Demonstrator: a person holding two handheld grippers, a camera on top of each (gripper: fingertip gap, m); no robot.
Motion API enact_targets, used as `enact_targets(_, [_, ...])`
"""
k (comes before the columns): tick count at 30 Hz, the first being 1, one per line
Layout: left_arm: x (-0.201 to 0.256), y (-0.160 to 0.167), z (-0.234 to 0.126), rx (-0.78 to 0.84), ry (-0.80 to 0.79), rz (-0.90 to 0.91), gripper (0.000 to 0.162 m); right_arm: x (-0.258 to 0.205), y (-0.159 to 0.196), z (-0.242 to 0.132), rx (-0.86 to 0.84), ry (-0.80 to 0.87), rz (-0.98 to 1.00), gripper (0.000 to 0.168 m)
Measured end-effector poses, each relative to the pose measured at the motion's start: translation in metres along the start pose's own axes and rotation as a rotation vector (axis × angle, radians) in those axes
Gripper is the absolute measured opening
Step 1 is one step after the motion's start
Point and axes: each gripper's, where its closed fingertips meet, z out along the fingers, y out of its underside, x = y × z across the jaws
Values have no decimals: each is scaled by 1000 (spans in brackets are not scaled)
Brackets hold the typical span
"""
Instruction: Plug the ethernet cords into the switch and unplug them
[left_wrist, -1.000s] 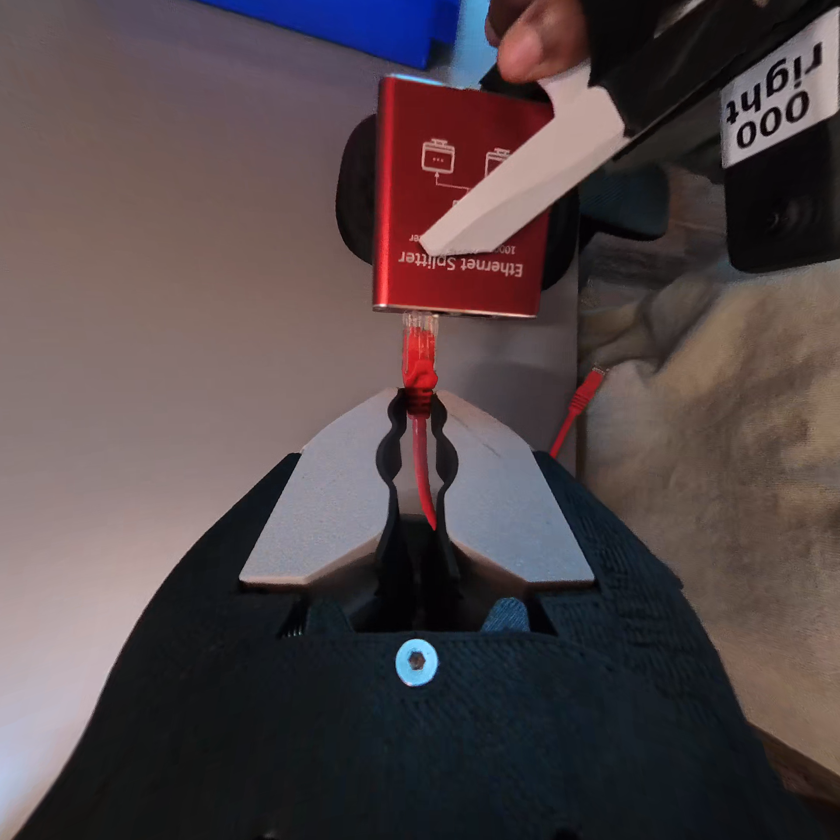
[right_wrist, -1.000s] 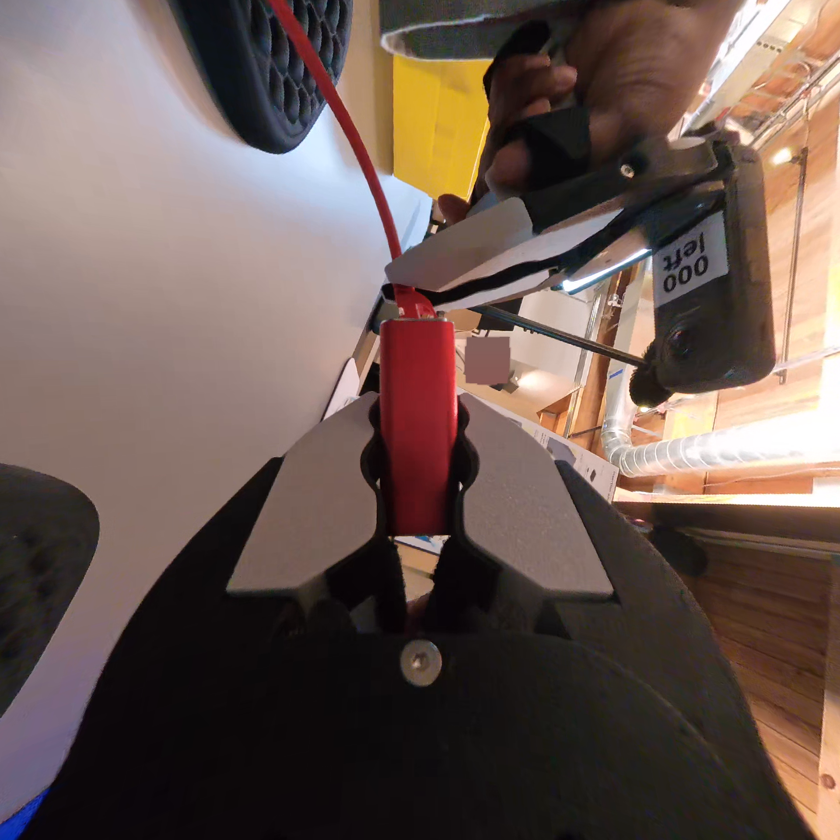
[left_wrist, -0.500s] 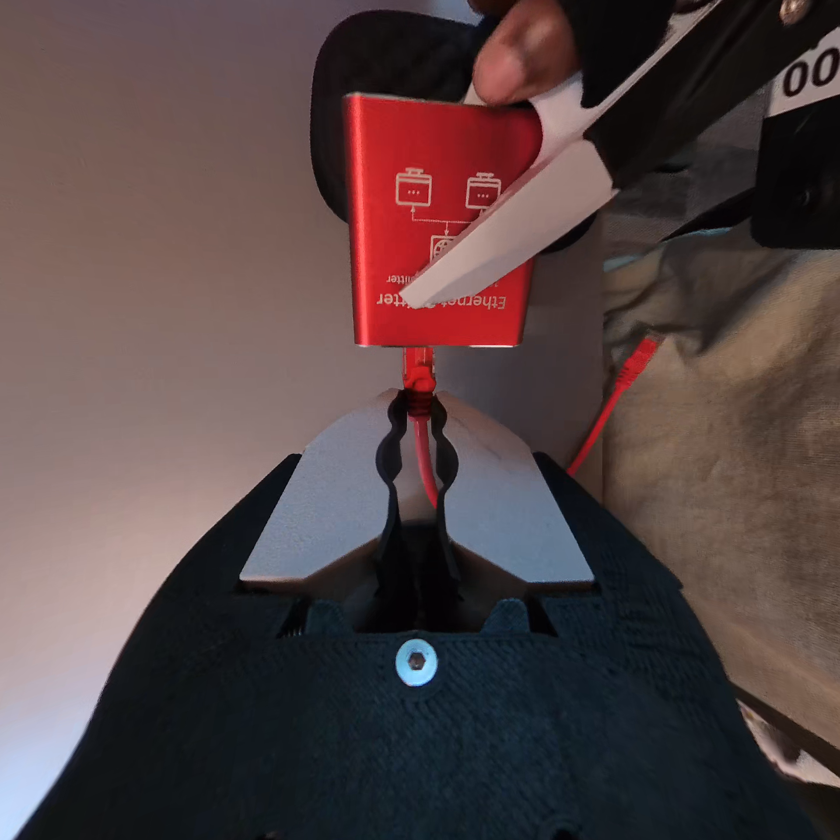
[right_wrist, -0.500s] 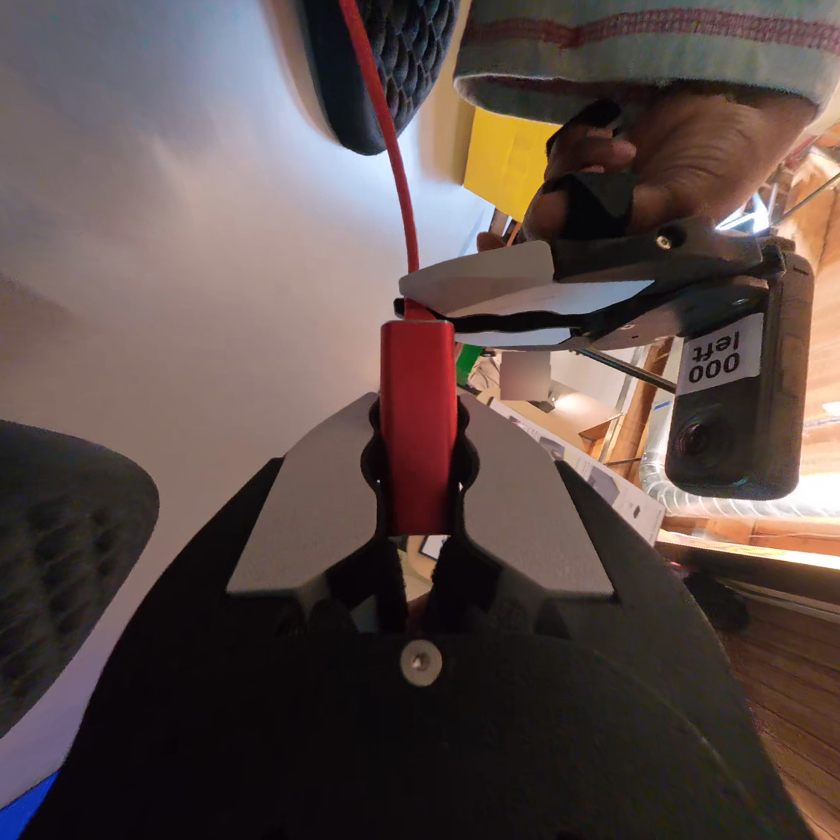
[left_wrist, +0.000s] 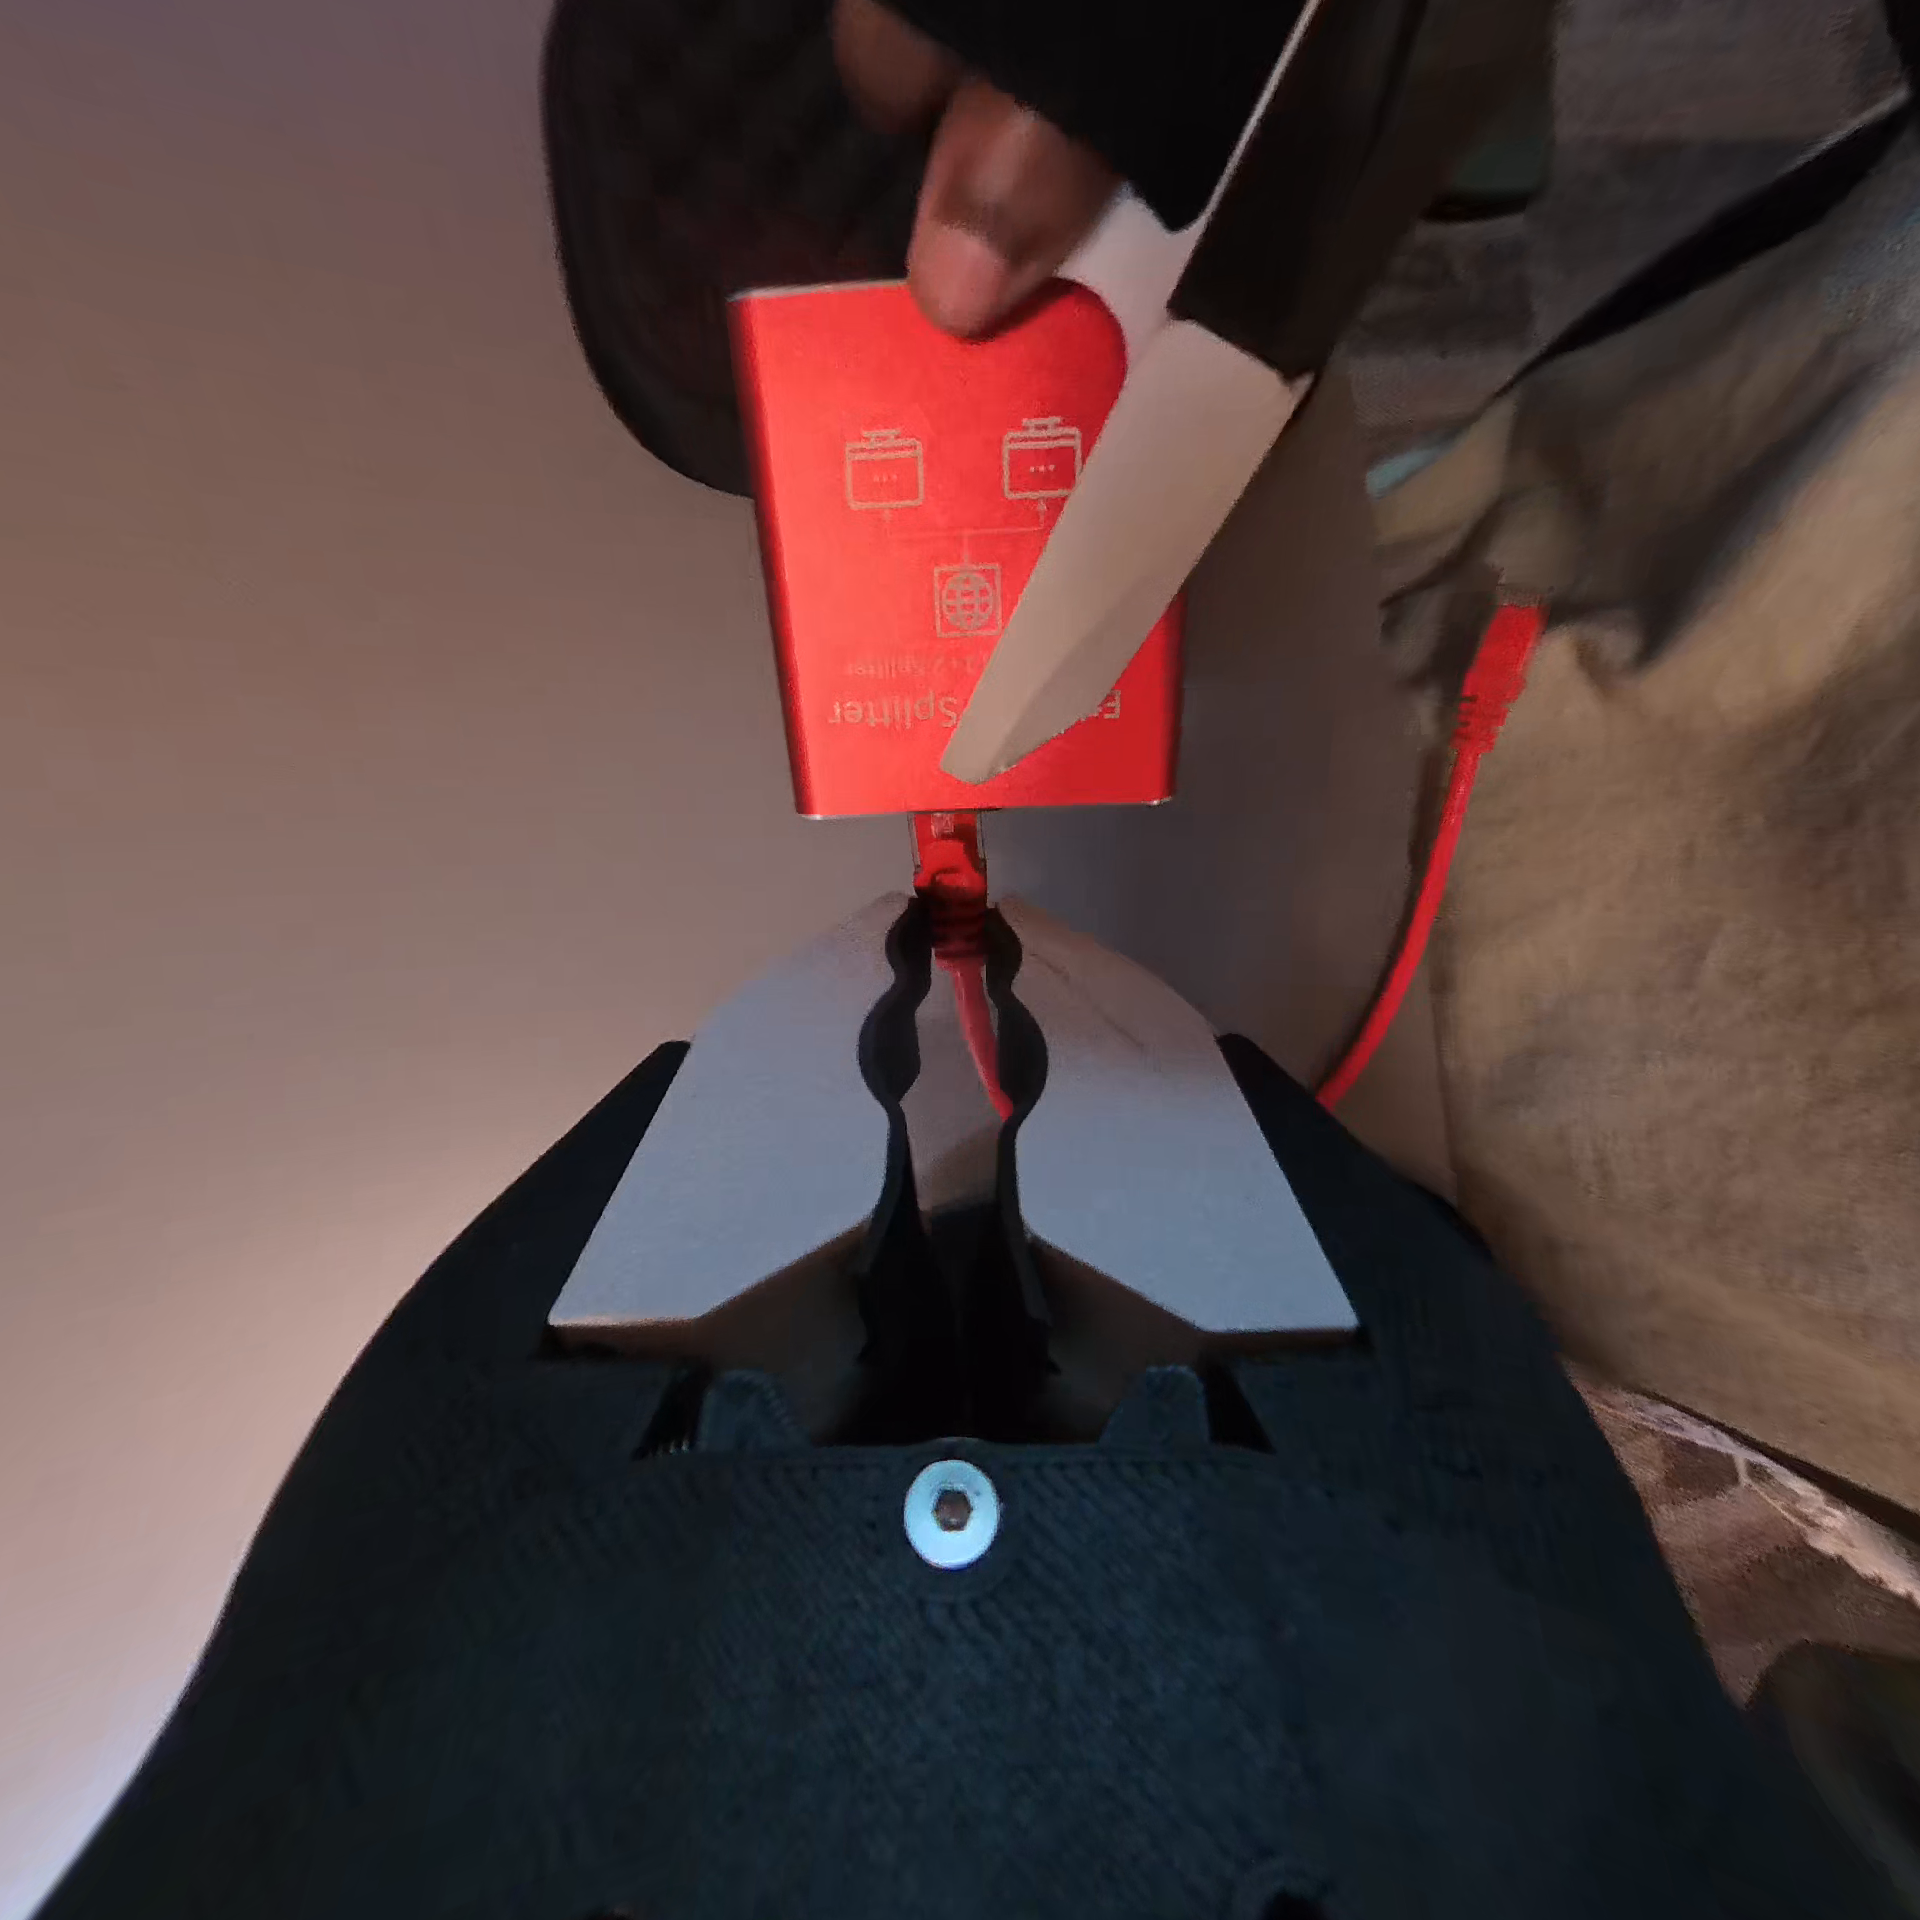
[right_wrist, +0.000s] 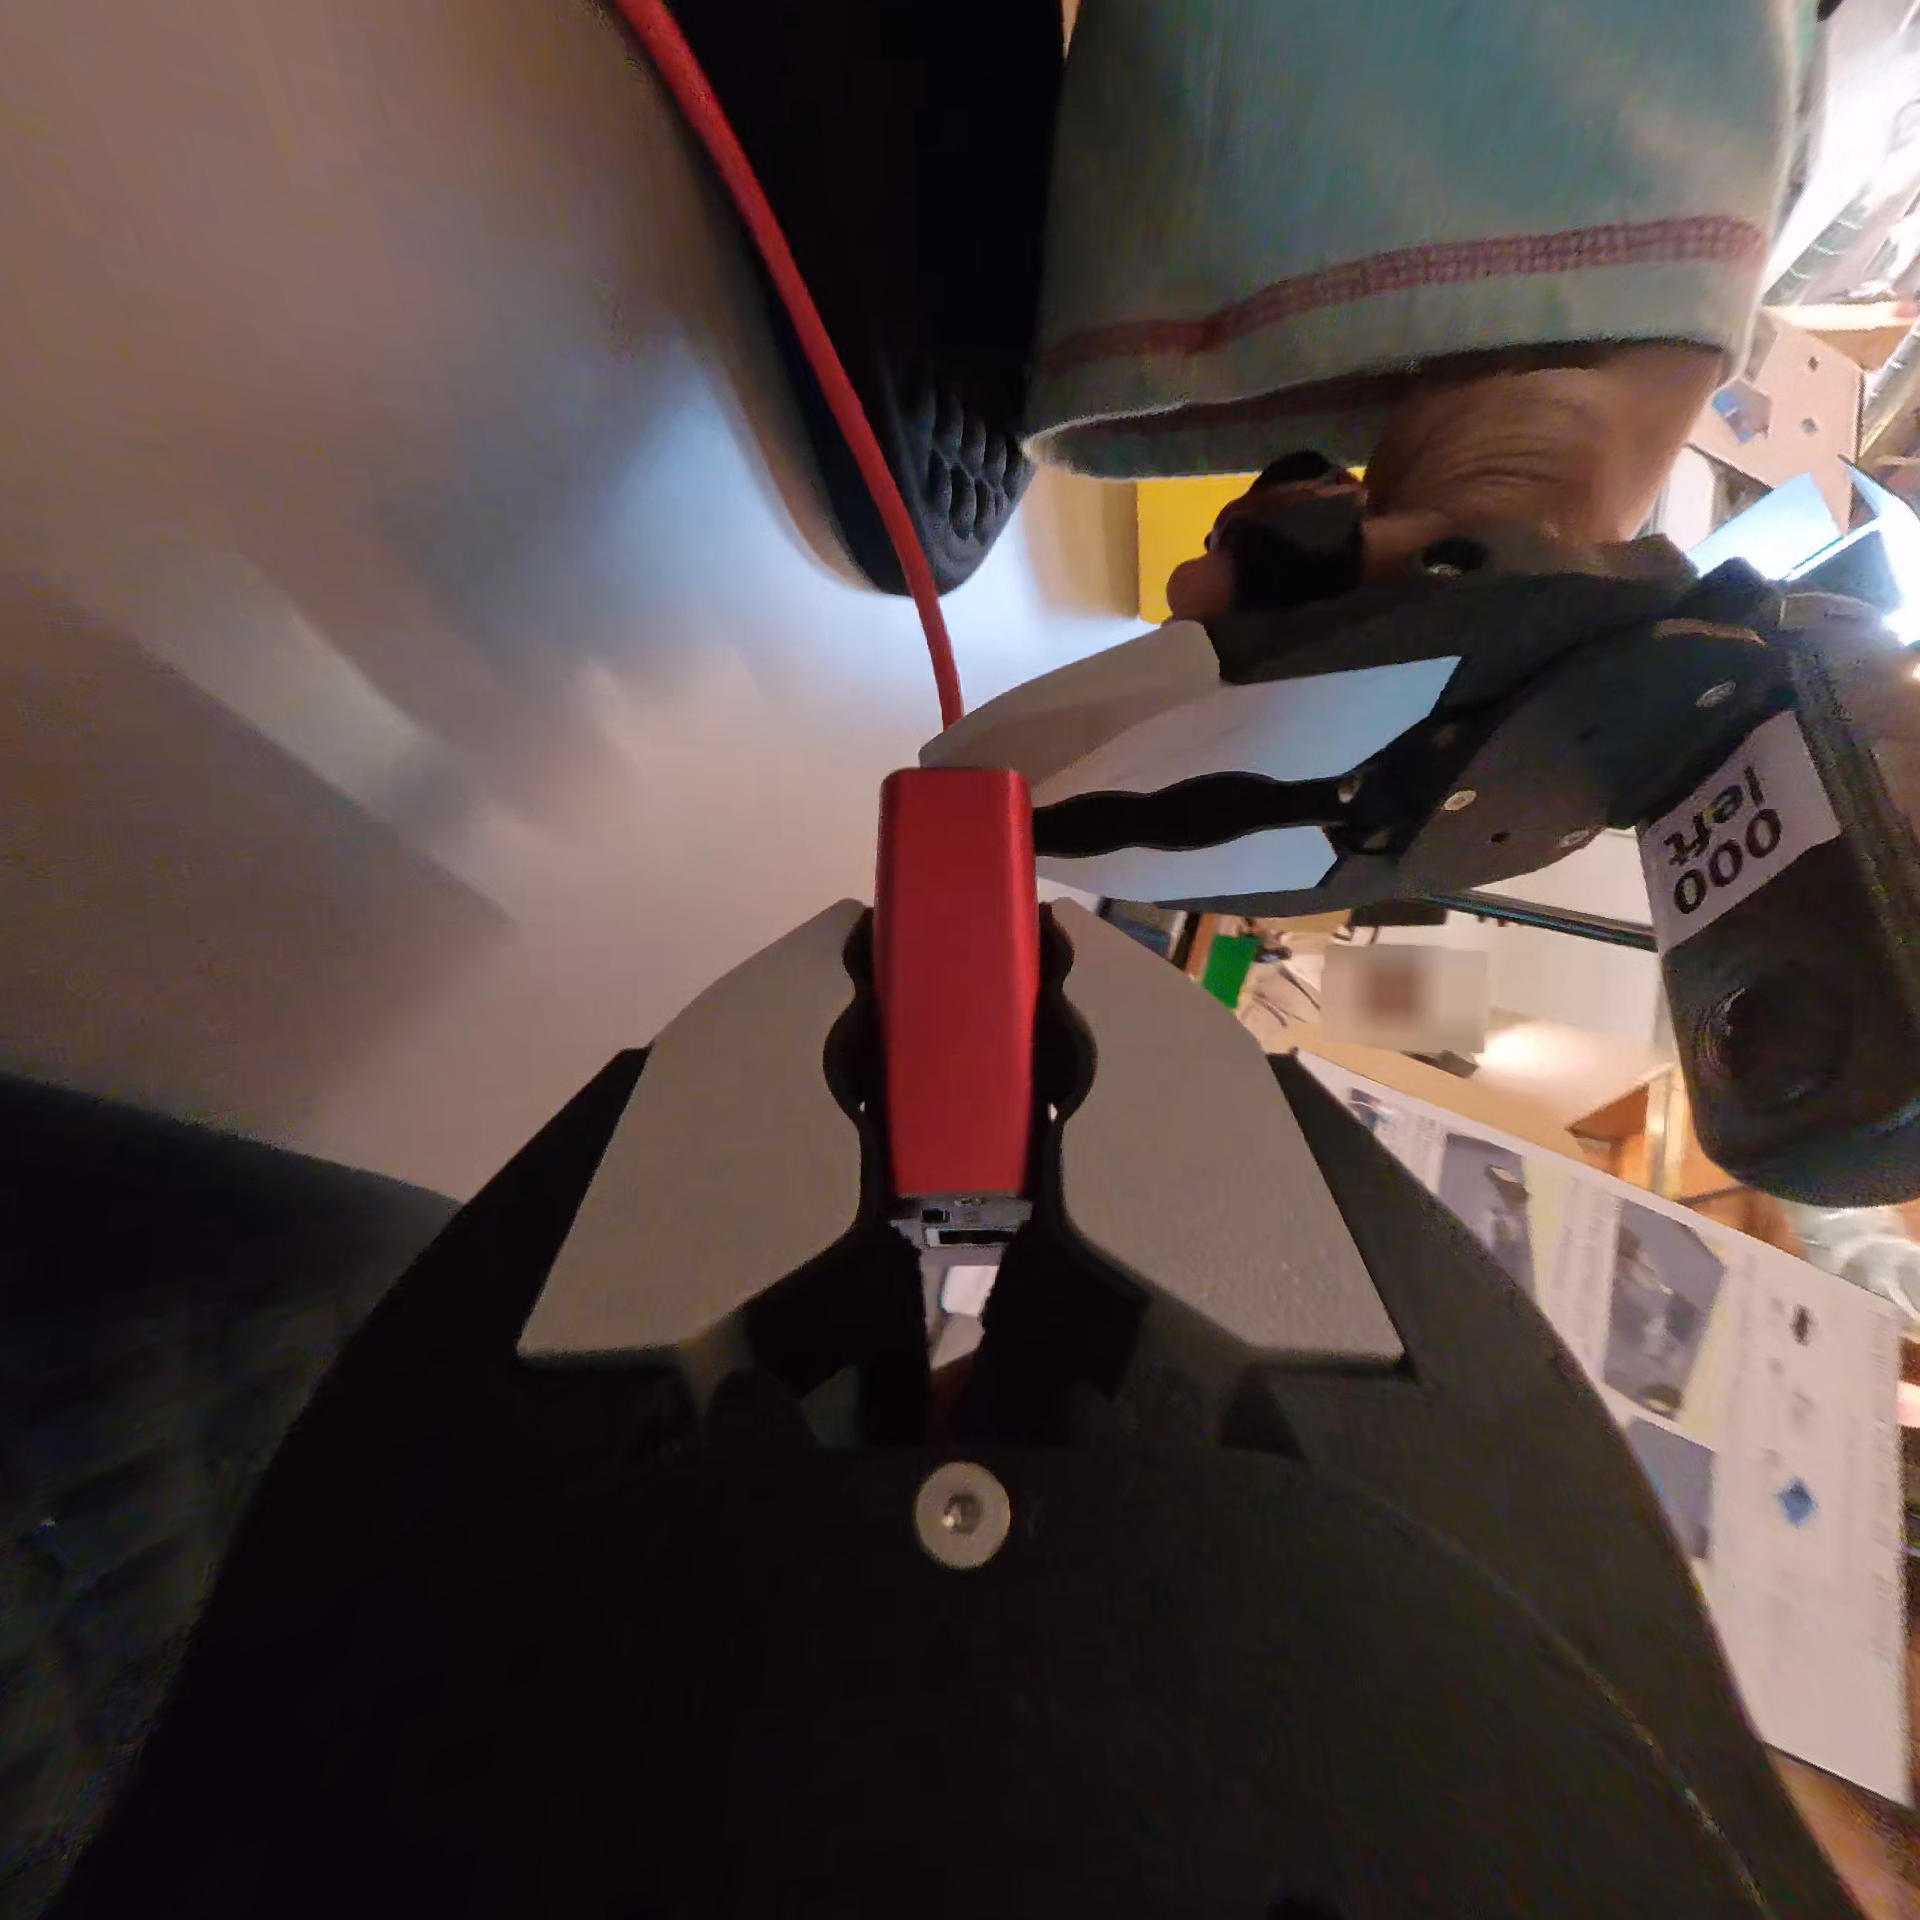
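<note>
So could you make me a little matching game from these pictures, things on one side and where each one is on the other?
Things:
1. red switch box
2. plugged red cord end
3. loose red cord end
4. left claw

Places:
A. lying on the beige cloth
B. shut on a cord just behind its plug
C. clamped in the right claw
D. seated in the box's port

Pairs: 1-C, 2-D, 3-A, 4-B

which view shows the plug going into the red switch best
The left wrist view: the plug sits in the red switch at its lower edge, the left gripper shut on the boot just below. In the right wrist view the switch's far end hides the plug; only the cord shows.
</note>
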Motion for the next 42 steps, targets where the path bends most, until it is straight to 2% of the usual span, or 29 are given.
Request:
enact_targets(4, [1, 2, 5, -18, -8, 3, 9, -5, -3, 1, 29, -13, 29, 28])
enact_targets(8, [0, -1, 1, 33, -14, -60, 11, -2, 1, 0, 11, 7, 55, 29])
enact_targets(9, [-2, -5, -3, 81, -13, -90, 12, 2, 5, -1, 4, 30, 99, 28])
enact_targets(11, [-7, -18, -22, 234, -36, -133, 33, 15, 16, -7, -22, 101, 201, 28])
enact_targets(13, [-18, -28, -48, 419, -123, -143, 44, 31, 33, -15, -69, 203, 301, 28])
enact_targets(16, [-17, -35, -73, 646, -160, -192, 46, 51, 46, -28, -66, 343, 442, 28])
enact_targets(18, [-12, -30, -66, 633, -186, -189, 41, 59, 47, -31, -42, 394, 495, 28])
enact_targets(20, [-20, -26, -70, 639, -326, -159, 19, 60, 43, -29, -29, 403, 488, 28])
enact_targets(21, [-20, -25, -76, 657, -354, -137, 14, 60, 40, -28, -19, 404, 485, 28])
enact_targets(24, [-14, -20, -81, 640, -308, -146, 5, 55, 33, -22, 5, 387, 498, 28])
enact_targets(31, [-12, -9, -76, 524, -355, -76, 5, 32, 43, -5, -140, 314, 598, 29])
enact_targets(37, [-24, 5, -64, 394, -405, -55, 6, 19, 49, 2, -283, 259, 609, 28])
enact_targets(42, [-22, 5, -76, 332, -480, 0, 25, 35, 46, -11, -297, 269, 641, 28])
